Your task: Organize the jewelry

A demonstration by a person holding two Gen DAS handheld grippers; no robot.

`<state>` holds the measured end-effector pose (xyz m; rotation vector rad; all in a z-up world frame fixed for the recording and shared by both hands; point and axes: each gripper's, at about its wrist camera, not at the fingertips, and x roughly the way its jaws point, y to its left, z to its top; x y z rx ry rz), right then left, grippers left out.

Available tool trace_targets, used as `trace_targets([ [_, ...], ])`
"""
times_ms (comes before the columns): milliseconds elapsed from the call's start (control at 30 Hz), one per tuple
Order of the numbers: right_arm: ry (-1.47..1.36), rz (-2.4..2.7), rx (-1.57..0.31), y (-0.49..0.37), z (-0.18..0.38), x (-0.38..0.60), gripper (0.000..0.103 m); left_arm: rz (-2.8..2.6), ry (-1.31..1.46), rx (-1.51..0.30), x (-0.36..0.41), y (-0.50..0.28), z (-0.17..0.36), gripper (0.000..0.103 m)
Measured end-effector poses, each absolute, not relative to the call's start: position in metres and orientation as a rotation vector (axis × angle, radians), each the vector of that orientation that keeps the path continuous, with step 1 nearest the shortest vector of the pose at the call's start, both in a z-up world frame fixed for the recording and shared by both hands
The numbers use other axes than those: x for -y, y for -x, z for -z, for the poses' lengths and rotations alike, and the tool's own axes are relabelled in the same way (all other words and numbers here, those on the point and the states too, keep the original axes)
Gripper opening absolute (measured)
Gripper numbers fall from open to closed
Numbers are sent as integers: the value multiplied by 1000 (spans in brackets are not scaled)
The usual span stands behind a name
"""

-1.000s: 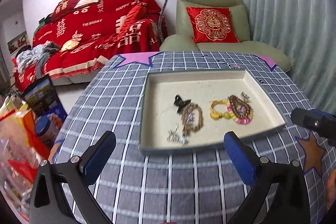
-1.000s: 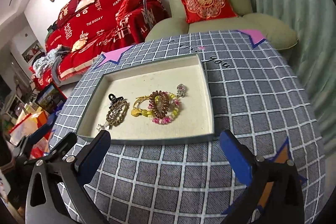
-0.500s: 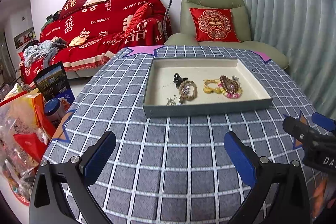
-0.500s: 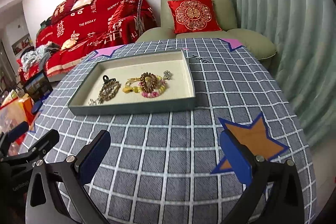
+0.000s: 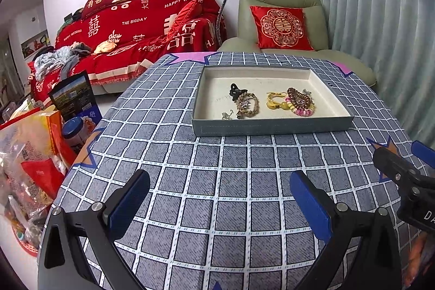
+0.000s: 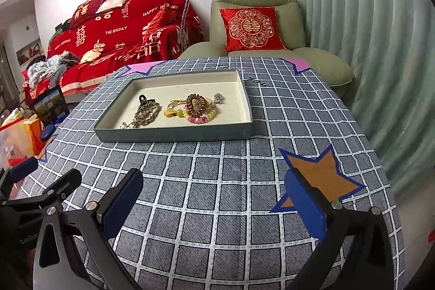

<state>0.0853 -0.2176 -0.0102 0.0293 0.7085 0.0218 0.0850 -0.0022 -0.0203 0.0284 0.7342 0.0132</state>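
Observation:
A shallow grey tray (image 5: 272, 125) (image 6: 174, 133) with a cream floor sits on the checked tablecloth. Inside lie a black hair claw (image 5: 235, 89) (image 6: 143, 99), a brown bead bracelet (image 5: 248, 105) (image 6: 146, 114), a small silver piece (image 5: 227, 114), a yellow bead piece (image 5: 274, 102) (image 6: 172, 110), a brown coil hair tie (image 5: 297, 97) (image 6: 198, 103) and a pink and yellow bead bracelet (image 5: 303, 110) (image 6: 202, 117). My left gripper (image 5: 220, 205) is open and empty, well short of the tray. My right gripper (image 6: 214, 204) is open and empty, also short of the tray.
The round table (image 5: 244, 181) has a grey checked cloth with an orange star patch (image 6: 318, 181). A green armchair (image 6: 258, 26) and a red-covered sofa (image 5: 136, 26) stand behind. Bags and boxes (image 5: 32, 154) crowd the floor at the left. A curtain (image 6: 367, 45) hangs on the right.
Both grippers have pulled back from the tray toward the near table edge, so the tray looks farther away. Both stay open and empty. The jewelry has not moved.

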Motion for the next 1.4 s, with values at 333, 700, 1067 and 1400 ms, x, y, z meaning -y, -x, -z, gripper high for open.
trace_targets([
  [333,-34,-23,-701,-81,8,216,103,-12,-28,-736,3,-84,19,103],
  [700,-34,-23,-702,-81,8,216,103,-13,-26,-739,4,-83,19,103],
  [1067,-40,-25,-701,-80,6,217,103,-13,-27,-740,4,-83,19,103],
  [1400,-48,-28,-703,-79,5,217,103,-12,-27,-739,4,-82,18,103],
])
